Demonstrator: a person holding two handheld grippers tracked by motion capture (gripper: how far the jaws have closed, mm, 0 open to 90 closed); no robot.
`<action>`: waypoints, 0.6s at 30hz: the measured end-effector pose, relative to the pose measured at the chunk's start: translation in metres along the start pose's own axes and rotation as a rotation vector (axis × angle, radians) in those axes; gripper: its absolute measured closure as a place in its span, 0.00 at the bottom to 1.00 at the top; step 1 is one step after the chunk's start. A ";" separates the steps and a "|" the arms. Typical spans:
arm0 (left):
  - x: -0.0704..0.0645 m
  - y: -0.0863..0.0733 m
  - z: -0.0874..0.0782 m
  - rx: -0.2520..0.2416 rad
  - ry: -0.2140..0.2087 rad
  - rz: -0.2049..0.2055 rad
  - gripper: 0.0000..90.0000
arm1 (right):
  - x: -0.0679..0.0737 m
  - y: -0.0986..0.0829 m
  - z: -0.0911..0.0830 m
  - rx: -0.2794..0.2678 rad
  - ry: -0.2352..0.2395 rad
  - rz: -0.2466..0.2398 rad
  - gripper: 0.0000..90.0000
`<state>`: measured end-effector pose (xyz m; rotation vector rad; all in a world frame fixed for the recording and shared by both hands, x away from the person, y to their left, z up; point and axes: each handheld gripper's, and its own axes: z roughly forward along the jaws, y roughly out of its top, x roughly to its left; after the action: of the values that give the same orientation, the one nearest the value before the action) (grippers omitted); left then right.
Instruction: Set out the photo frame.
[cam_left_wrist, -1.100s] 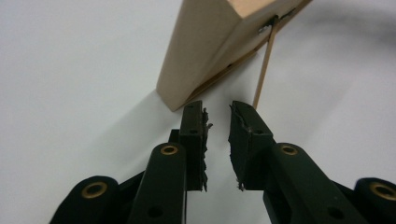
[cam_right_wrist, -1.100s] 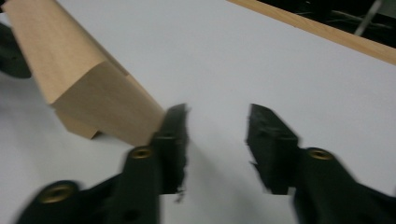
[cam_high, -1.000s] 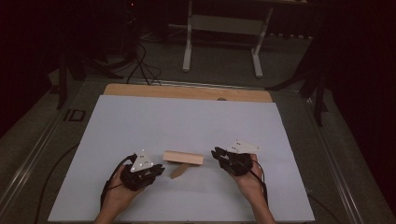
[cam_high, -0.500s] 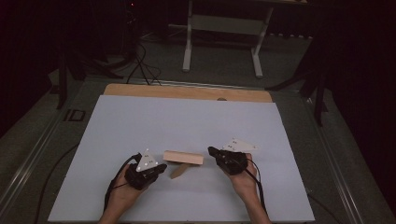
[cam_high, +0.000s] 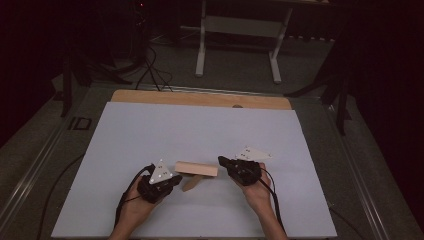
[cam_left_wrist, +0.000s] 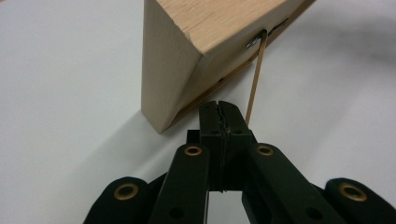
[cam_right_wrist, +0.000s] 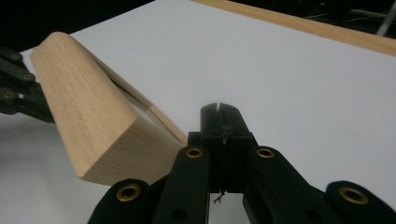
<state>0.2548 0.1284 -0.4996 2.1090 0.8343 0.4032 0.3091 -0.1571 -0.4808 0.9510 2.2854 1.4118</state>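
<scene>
Wood block sits near front-centre of white worktop, between both grippers, w/ a thin wood strip angled out beneath it toward the front. Left gripper just left of block, jaws pressed together, holding nothing; in left gripper view its tip is close to block's lower corner, can't tell if touching. Thin tan stick runs down from a small metal staple on block's underside, ending beside the jaws. Right gripper at block's right end, jaws also closed & empty; in right gripper view block lies just left of the tip. Grey plates on top of both grippers carry small dark marks, too small to read. "ID" marking on floor left of worktop. Wood edge along worktop's far side.
</scene>
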 end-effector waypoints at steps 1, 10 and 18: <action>0.000 0.000 0.000 0.001 0.001 0.003 0.99 | 0.001 0.000 0.001 0.000 0.005 0.001 0.99; -0.001 0.003 0.001 -0.007 0.019 0.002 0.99 | 0.004 0.001 0.006 -0.007 0.042 -0.001 0.99; -0.001 0.006 0.003 -0.011 0.031 0.008 0.99 | 0.007 0.002 0.008 -0.014 0.057 0.011 1.00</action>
<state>0.2580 0.1233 -0.4966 2.1011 0.8396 0.4446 0.3095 -0.1466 -0.4819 0.9321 2.3108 1.4756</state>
